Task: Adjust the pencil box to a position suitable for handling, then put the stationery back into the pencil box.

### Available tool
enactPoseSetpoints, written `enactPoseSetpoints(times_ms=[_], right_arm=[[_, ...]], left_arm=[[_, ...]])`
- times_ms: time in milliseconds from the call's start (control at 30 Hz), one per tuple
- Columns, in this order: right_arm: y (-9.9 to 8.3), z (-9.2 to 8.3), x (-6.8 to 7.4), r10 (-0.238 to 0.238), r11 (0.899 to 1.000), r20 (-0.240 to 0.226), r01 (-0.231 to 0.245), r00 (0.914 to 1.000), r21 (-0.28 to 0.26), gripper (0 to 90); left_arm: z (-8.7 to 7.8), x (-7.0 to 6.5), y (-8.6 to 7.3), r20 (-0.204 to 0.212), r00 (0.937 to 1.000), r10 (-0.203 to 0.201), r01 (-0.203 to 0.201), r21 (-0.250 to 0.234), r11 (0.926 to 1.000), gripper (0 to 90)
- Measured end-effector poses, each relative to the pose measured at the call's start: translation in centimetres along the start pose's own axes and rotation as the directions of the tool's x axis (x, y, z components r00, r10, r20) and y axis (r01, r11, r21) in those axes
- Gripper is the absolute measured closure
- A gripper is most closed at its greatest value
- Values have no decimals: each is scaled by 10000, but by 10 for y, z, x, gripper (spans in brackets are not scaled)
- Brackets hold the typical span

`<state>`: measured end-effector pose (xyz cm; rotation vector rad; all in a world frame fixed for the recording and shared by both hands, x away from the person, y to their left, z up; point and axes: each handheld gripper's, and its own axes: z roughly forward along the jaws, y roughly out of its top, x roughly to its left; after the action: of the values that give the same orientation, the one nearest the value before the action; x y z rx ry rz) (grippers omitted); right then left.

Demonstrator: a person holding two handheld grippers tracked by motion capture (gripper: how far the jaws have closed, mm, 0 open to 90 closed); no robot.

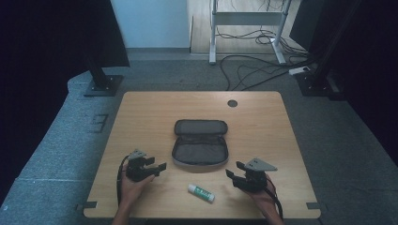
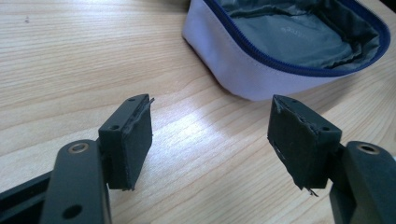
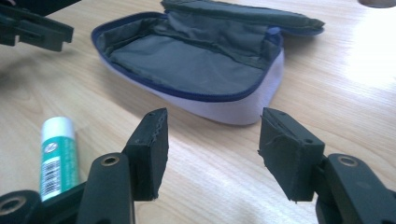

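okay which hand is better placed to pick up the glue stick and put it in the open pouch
Right, probably. The glue stick lies just beside the right hand-held gripper, whose open jaws already face it. The left hand-held gripper, also open, points at the pouch instead.

Behind the wooden table (image 1: 141, 112) lie tangled cables (image 1: 256, 70) and a white desk frame (image 1: 246, 23).

Open pouch (image 1: 200, 147) and glue stick (image 1: 201, 192) interrupt bare tabletop (image 1: 263, 126).
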<state>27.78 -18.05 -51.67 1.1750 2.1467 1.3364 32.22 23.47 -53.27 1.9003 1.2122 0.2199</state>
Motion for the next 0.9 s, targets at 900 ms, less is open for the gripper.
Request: enactPoseSetpoints(times_ms=[900], right_arm=[[-1, 4, 51, -1135, 9931, -1495, 1165, 9822, 115, 437]], left_arm=[[-3, 1, -3, 69, 10000, -14, 14, 27, 10000, 319]])
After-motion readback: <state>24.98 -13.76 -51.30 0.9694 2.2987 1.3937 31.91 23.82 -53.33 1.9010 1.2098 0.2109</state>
